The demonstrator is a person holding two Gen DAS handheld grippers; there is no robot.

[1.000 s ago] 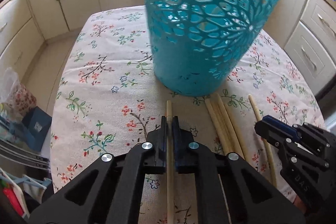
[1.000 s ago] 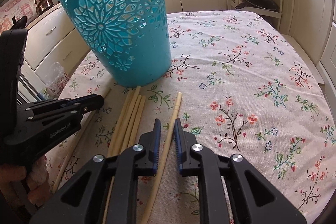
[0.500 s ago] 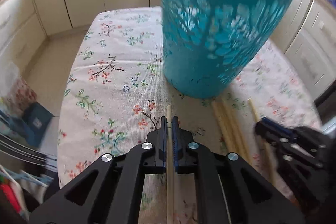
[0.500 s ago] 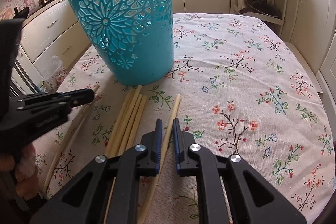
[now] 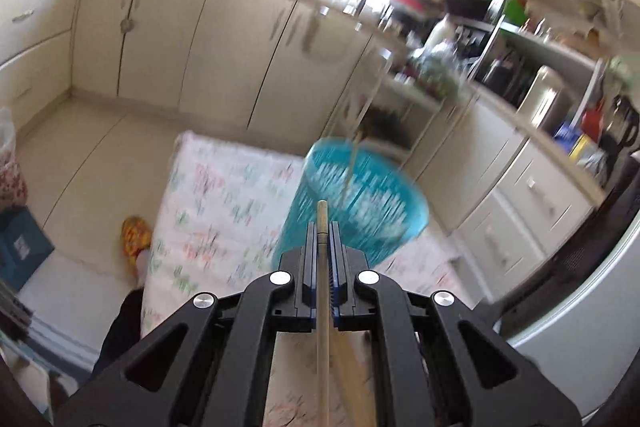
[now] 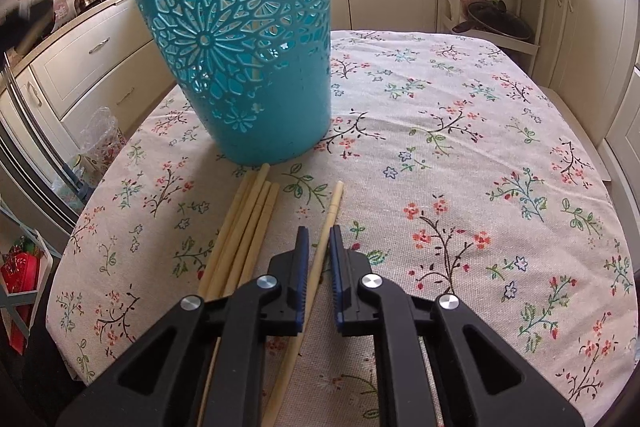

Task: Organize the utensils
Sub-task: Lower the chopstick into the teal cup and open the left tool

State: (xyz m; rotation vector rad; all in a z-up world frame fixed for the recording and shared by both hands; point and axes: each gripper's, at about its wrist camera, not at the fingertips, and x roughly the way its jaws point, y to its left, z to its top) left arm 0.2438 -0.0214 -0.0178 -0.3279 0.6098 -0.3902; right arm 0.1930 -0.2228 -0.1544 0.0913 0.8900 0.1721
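Note:
My left gripper is shut on a wooden chopstick and holds it high above the table, its tip over the near rim of the teal cut-out basket; this view is blurred. My right gripper is low over the table, its jaws slightly apart around a single chopstick that lies on the floral cloth. A bundle of several chopsticks lies to its left, ends touching the foot of the basket.
The floral tablecloth covers the table, with bare cloth to the right of the basket. Kitchen cabinets surround the table. A slipper lies on the floor beyond the table's left edge.
My left gripper has lifted its chopstick off the table and risen well above the basket. My right gripper has narrowed around the single chopstick and moved slightly forward.

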